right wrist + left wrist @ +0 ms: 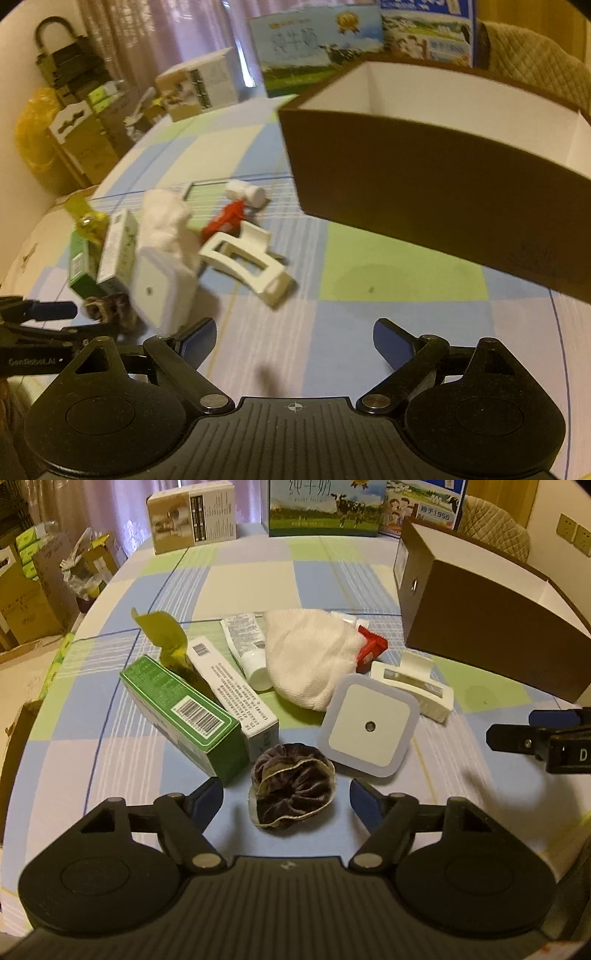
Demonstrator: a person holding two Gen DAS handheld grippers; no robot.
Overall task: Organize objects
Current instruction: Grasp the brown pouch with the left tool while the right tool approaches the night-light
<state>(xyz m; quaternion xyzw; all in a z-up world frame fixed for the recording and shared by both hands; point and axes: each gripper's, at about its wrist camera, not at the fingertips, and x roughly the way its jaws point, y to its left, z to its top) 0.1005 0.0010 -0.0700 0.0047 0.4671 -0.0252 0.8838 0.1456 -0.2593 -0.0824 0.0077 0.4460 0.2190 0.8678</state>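
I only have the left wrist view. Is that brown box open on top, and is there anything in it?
Observer: Yes. The right wrist view looks into the box. The top is open, the inside is white, and the part that shows holds nothing.
Operator: Is the right claw holding anything?
Observer: No. It is open, with only tablecloth between its fingers.
Operator: What is the red thing behind the cloth?
Observer: A red tube, lying on the table just beyond the hair clip.
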